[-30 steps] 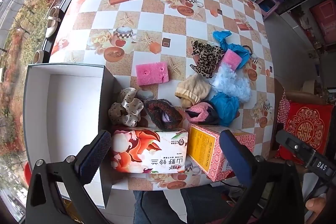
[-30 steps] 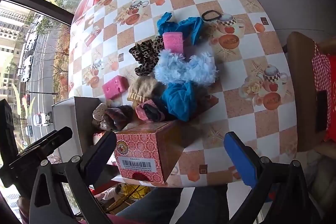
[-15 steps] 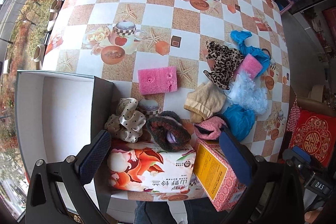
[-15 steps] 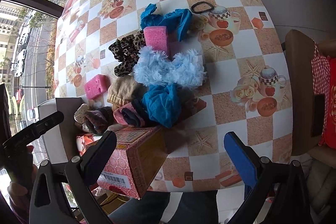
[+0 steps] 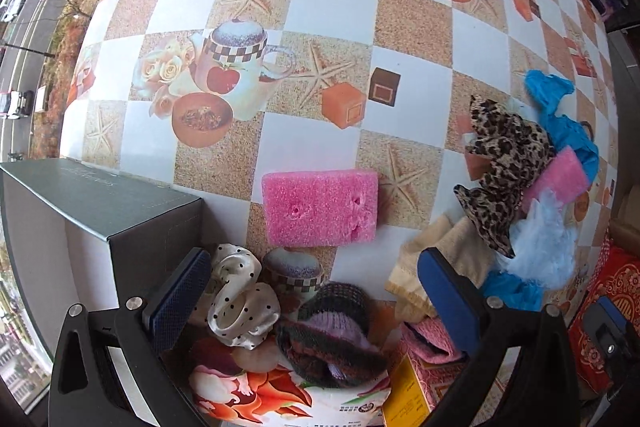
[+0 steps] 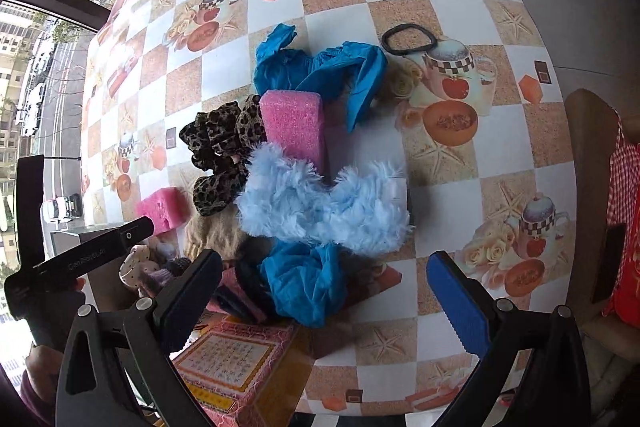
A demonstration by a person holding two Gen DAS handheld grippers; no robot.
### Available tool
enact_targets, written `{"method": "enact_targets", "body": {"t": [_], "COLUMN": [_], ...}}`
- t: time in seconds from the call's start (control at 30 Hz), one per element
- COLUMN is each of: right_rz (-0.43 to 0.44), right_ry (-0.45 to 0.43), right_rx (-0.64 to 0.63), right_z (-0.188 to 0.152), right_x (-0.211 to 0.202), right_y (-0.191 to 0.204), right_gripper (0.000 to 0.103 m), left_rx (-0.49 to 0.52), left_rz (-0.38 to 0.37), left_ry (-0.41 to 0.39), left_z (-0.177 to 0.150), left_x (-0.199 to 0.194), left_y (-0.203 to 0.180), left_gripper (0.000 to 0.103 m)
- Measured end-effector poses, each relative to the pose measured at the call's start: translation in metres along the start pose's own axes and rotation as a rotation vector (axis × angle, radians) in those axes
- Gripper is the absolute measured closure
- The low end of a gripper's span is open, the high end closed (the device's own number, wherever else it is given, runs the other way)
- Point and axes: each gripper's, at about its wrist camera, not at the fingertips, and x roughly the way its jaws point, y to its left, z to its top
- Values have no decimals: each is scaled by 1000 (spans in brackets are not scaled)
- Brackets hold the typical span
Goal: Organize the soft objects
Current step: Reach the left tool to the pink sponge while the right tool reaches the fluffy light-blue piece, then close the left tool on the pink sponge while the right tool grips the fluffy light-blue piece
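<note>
- Two tools spread wide, neither pinching anything: left tool (image 5: pixel 312 291) low over the near clutter, right tool (image 6: pixel 324 287) above the blue cloth.
- Between the left tool's pads: polka-dot scrunchie (image 5: pixel 240 307) just beside the left pad, dark knitted scrunchie (image 5: pixel 332 331) nearer the middle.
- Resting against the floral tissue pack (image 5: pixel 272 395) at the near edge, both of those scrunchies.
- Just beyond them, flat on the checkered tabletop (image 5: pixel 332 11): pink sponge (image 5: pixel 320 207).
- At far left, touching the tabletop edge: dark open box (image 5: pixel 100 211) with white inside.
- Piled at right: leopard scrunchie (image 5: pixel 504 163), second pink sponge (image 6: pixel 294 123), fluffy light-blue piece (image 6: pixel 324 207), beige knit (image 5: pixel 452 251), pink knit (image 5: pixel 428 343).
- Crumpled blue cloth (image 6: pixel 304 283) near the right tool's left pad; another blue cloth (image 6: pixel 320 71) behind the pile.
- Apart from the pile, on the tabletop: black hair band (image 6: pixel 408 41).
- Near front edge: pink patterned carton (image 6: pixel 236 363).
</note>
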Motion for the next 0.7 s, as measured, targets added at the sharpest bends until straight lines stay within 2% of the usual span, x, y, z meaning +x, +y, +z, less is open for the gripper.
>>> {"method": "enact_targets", "body": {"t": [0.13,0.27,0.33,0.37,0.5,0.7], "right_rz": [-18,6,-15,-35,-79,-100], "right_ry": [43,31,24,31,43,55], "right_rx": [-26,-69,-128,-164,-244,-321], "right_z": [4,13,18,20,28,47], "right_x": [22,40,49,55,74,102], "right_y": [-2,4,12,16,24,40], "right_gripper": [0,0,0,0,0,0], "left_rx": [-5,15,10,13,20,-5], "left_rz": [13,48,33,-1,31,31], "left_ry": [36,35,57,80,75,114], "left_z": [5,10,13,15,22,36], "left_x": [21,34,39,49,60,90], "left_y": [-3,-11,-15,-29,-38,-32], "left_gripper": [0,0,0,0,0,0]}}
